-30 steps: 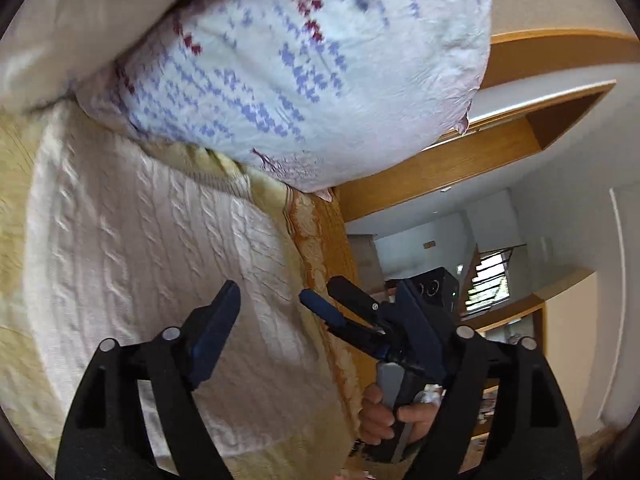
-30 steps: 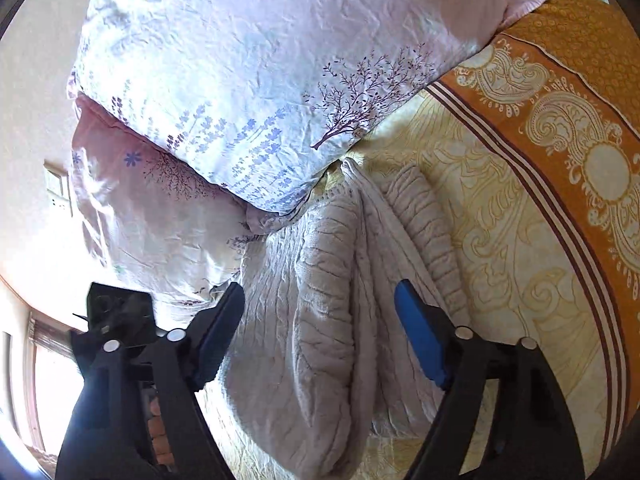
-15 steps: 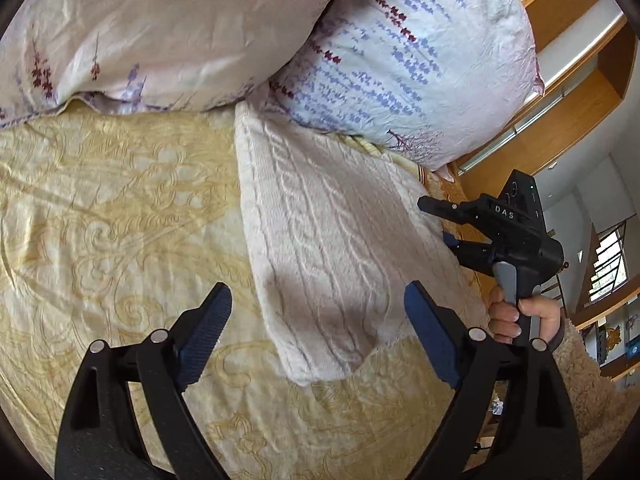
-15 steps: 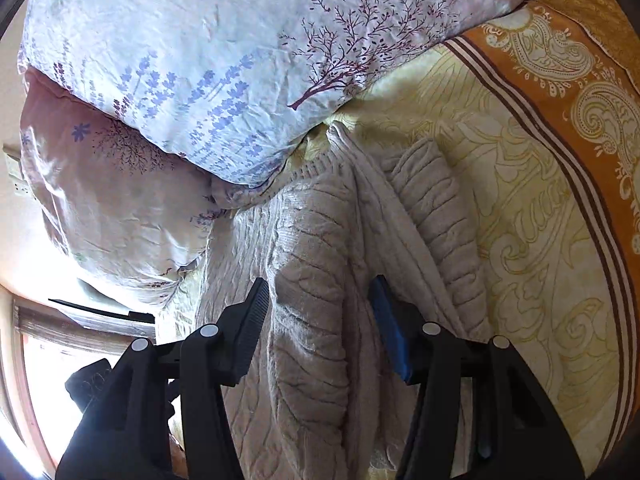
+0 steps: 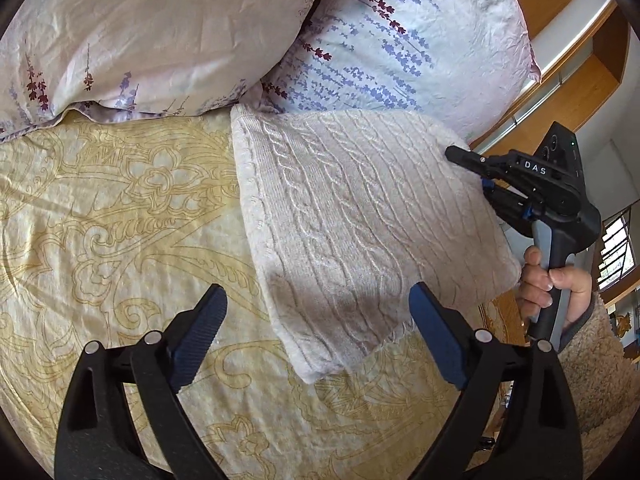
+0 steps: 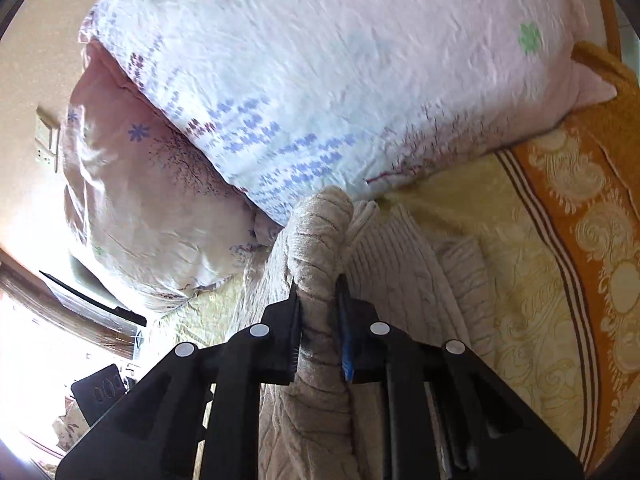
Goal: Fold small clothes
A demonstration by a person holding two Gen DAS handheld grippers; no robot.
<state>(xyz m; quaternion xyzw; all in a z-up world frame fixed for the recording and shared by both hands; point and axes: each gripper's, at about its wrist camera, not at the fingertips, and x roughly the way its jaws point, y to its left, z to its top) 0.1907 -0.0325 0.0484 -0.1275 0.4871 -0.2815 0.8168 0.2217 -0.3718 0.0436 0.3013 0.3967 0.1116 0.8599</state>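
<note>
The cream cable-knit sweater (image 5: 352,224) lies below the flowered pillow (image 5: 400,40), its fold pinched by the just-closed right gripper (image 6: 320,320), the left gripper (image 5: 316,332) with jaws opening wide.

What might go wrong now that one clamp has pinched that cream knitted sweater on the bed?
The right gripper, whose jaws have just closed, pinches only a bunched ridge of the cream cable-knit sweater, so the knit may slip out. The open left gripper holds nothing, so lifting may undo the fold. The floral pillow touches its far edge and may snag it.

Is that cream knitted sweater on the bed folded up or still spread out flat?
Folded. The sweater lies as a narrow doubled panel on the bedspread, and the right gripper pinches a thick fold.
</note>
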